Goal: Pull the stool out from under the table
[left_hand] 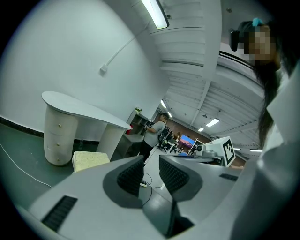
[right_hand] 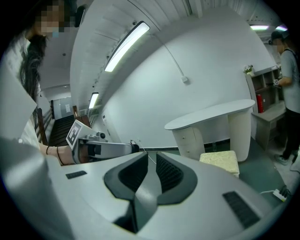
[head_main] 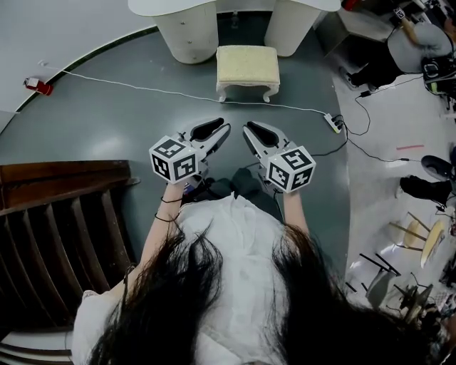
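Upper centre, the cream cushioned stool with white legs (head_main: 247,65) looks clear of the white curved bench (head_main: 165,6). The left gripper (head_main: 219,130) and right gripper (head_main: 251,131) are well apart from it, jaws together and empty. The task seems done.

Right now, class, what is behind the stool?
Behind the stool stands the white table on two rounded pedestals, with dark floor between them. Its top covers whatever lies further back.

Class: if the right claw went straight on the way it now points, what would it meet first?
Probably nothing near: the right claw aims left of the stool, toward the white wall; depth is unclear.
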The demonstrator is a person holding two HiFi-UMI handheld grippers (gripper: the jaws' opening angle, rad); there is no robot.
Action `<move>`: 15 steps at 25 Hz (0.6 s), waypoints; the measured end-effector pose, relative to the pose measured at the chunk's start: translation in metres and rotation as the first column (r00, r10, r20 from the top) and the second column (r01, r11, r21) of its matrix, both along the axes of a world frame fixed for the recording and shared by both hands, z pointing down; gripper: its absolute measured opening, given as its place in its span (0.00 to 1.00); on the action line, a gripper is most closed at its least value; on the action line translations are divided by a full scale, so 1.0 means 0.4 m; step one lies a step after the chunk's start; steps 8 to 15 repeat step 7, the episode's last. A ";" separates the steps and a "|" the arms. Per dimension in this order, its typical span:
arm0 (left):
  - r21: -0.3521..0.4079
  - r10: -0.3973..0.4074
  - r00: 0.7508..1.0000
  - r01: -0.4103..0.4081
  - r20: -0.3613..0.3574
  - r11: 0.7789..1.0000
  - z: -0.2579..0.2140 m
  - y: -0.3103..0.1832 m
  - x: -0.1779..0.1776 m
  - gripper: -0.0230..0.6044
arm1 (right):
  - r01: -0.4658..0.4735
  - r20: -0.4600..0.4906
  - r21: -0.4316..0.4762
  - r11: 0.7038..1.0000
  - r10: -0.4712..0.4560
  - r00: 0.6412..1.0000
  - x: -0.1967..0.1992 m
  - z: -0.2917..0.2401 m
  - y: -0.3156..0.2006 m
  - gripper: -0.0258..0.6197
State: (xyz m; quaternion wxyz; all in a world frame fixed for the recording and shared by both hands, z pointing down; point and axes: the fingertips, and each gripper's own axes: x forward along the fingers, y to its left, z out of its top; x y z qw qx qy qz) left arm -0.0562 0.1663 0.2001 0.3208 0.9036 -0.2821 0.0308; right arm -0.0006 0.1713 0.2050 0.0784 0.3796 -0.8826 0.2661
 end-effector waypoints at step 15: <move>0.012 -0.005 1.000 0.005 -0.005 1.000 -0.008 -0.006 -0.011 0.22 | -0.012 -0.009 0.013 1.000 0.012 1.000 0.007 -0.004 0.002 0.14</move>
